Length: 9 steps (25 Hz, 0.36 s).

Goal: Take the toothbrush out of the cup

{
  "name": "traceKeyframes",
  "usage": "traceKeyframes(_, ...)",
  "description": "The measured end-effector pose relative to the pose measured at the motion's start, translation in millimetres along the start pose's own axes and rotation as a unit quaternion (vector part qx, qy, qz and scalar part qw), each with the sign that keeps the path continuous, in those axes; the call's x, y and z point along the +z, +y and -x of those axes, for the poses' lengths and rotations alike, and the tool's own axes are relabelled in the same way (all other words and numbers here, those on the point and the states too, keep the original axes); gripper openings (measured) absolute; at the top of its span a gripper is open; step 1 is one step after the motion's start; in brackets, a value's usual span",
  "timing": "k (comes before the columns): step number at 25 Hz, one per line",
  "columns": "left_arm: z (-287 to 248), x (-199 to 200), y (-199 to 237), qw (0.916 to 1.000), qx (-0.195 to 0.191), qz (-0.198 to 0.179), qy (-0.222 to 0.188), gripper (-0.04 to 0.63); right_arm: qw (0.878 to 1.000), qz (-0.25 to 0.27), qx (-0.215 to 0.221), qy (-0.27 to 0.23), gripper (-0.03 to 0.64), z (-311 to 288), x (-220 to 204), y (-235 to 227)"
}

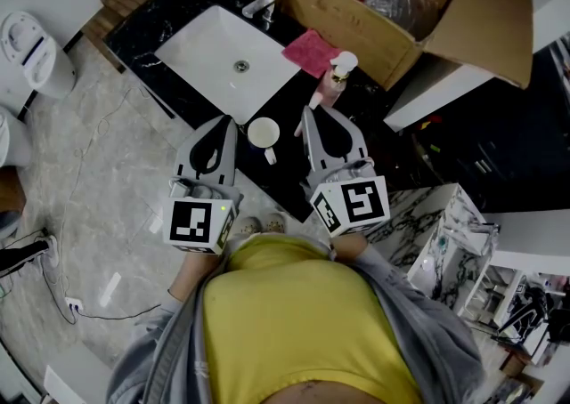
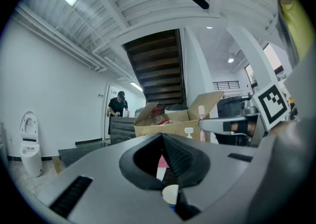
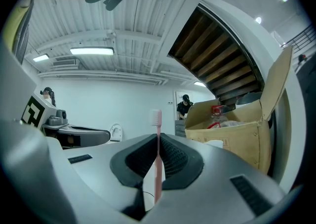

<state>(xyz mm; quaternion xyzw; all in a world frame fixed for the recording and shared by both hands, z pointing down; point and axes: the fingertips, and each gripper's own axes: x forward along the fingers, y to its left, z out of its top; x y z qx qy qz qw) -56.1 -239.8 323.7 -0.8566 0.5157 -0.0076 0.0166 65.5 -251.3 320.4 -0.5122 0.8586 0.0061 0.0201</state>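
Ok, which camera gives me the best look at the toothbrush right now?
Right gripper view: the pink toothbrush stands upright, clamped in the right hand-held gripper, bristles clear. Head view gives at most a sliver at the jaw tips; left gripper view shows none.

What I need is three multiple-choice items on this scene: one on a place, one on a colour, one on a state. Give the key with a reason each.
1. Where does the white cup stand?
A. In the sink
B. On the black counter, between the left hand-held gripper and the right hand-held gripper
C. In the cardboard box

2. What colour is the handle of the toothbrush?
A. Pink
B. Blue
C. Green

3. What state is the right hand-held gripper in?
A. Open and empty
B. Shut on the toothbrush
C. Shut on the cup

Key:
1 B: the head view shows it on the counter between the jaw tips.
2 A: the right gripper view shows a pink handle.
3 B: its jaws pinch the upright handle.
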Motion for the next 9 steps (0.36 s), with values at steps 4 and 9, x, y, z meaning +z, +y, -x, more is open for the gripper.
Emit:
traceKeyframes(4,1.1,0.4,-0.2,1.0000,0.000,0.001,-0.001,0.000,1.000,0.003,0.003,-0.002,0.025,0.5,-0.1,1.1)
traceKeyframes(9,0.7,0.1,0.8,1.0000,0.000,0.002,-0.001,0.000,1.000,0.000,0.001,0.001,0.026,-0.5,-0.2,1.2)
